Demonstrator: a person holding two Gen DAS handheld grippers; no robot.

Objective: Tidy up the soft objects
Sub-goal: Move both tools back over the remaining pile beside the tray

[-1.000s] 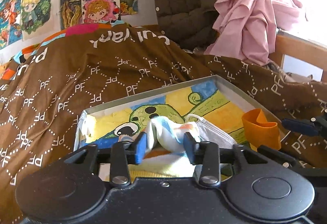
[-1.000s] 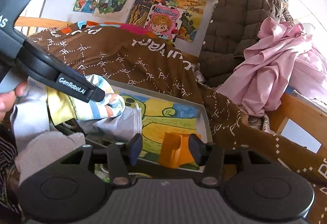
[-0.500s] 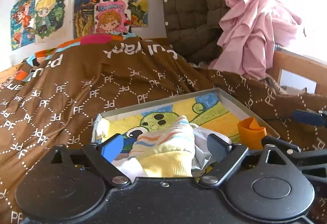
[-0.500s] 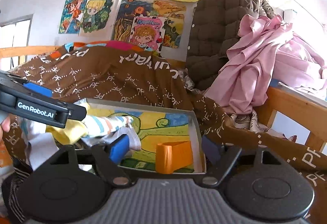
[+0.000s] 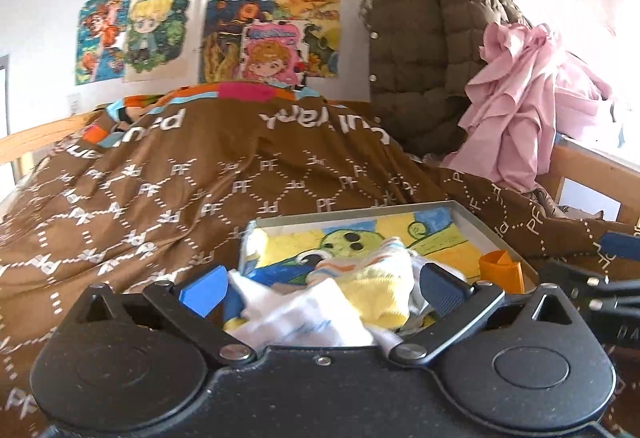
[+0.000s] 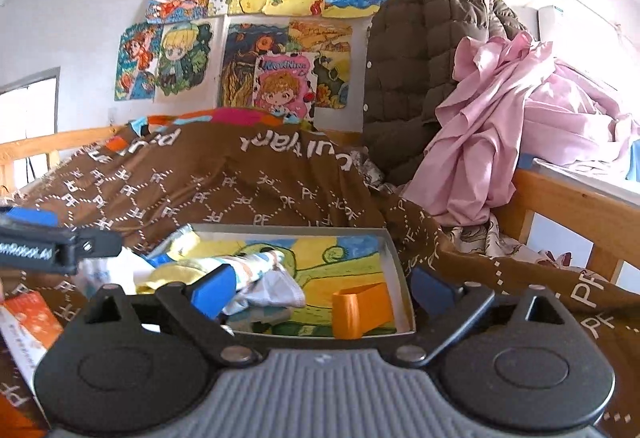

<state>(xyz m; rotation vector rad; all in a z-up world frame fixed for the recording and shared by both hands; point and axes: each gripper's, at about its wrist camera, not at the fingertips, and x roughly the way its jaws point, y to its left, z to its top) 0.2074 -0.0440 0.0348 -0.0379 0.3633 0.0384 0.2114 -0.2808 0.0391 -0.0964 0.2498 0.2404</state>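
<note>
A shallow grey box (image 5: 472,216) (image 6: 394,258) with a painted lining rests on the brown bed cover. A striped yellow sock (image 5: 380,278) (image 6: 240,266), white cloth (image 5: 304,318) and a face mask (image 6: 280,288) are heaped in the box's near left part. An orange folded piece (image 5: 502,270) (image 6: 362,308) stands at its right. My left gripper (image 5: 320,290) is open, its fingers either side of the heap without pinching it. My right gripper (image 6: 322,288) is open too, held just before the box's near edge.
The brown patterned bed cover (image 5: 180,190) spreads around the box. A brown quilted jacket (image 6: 416,70) and pink cloth (image 6: 500,126) hang at the back right over a wooden bed rail (image 6: 572,202). An orange and white packet (image 6: 28,322) lies at the left.
My left gripper let go of the sock, which now lies on the heap in the box. Both grippers opened wide and drew back and upward.
</note>
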